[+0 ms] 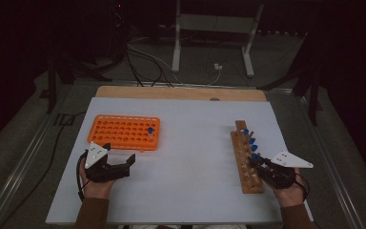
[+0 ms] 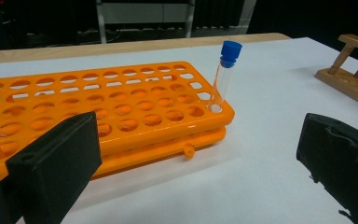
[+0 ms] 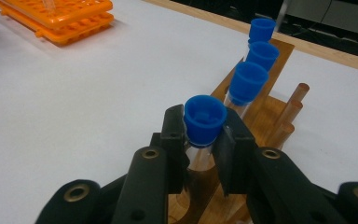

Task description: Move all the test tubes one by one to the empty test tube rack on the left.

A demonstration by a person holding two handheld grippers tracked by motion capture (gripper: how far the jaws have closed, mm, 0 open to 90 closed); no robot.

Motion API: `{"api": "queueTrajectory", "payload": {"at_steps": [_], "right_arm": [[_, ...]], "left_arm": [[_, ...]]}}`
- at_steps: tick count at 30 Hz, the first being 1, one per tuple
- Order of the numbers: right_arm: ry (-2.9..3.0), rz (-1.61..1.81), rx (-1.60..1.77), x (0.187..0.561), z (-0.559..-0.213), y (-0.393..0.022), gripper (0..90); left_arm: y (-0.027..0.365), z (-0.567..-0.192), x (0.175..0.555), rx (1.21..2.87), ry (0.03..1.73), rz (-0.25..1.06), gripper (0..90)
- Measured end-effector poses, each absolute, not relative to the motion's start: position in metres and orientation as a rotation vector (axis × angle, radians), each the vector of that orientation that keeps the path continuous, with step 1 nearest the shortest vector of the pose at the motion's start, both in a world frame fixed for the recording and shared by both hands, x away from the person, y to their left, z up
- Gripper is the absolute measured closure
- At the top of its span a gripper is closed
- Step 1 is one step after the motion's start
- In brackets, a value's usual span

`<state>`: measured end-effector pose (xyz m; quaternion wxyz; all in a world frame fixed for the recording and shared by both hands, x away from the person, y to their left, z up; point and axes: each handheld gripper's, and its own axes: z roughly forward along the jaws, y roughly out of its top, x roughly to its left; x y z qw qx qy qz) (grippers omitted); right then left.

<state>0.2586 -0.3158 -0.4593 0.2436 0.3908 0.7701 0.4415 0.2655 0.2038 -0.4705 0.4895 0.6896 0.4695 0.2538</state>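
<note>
A wooden rack [image 1: 247,164] [image 3: 261,116] on the right of the white table holds several clear tubes with blue caps. My right gripper [image 1: 256,161] [image 3: 204,135] is shut on the nearest blue-capped tube [image 3: 205,119], just below its cap, and the tube stands in the rack. Three more capped tubes [image 3: 248,81] line up behind it. At the left an orange rack [image 1: 124,132] [image 2: 121,107] carries one blue-capped tube [image 1: 150,131] [image 2: 223,77] in a corner hole. My left gripper [image 1: 120,152] [image 2: 200,154] rests open on the table just in front of that rack, nothing between its jaws.
The white table top [image 1: 190,157] lies on a wooden board whose far edge [image 1: 181,92] shows. Beyond it are cables and the legs of a metal stand [image 1: 212,43] on the dark floor. The wooden rack [image 2: 349,79] appears at the right in the left gripper view.
</note>
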Motion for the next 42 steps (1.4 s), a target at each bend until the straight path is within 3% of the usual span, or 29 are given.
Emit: {"api": "queueTrajectory", "payload": {"at_steps": [17, 42], "right_arm": [[2.117, 1.207, 1.071, 0.263, -0.455, -0.313, 76.4], [2.106, 1.27, 1.041, 0.265, -0.418, -0.318, 76.5]], "left_arm": [[0.202, -0.471, 0.266, 1.682, 1.133, 0.614, 0.6], [0.199, -0.471, 0.266, 1.7, 1.118, 0.617, 0.6]]}}
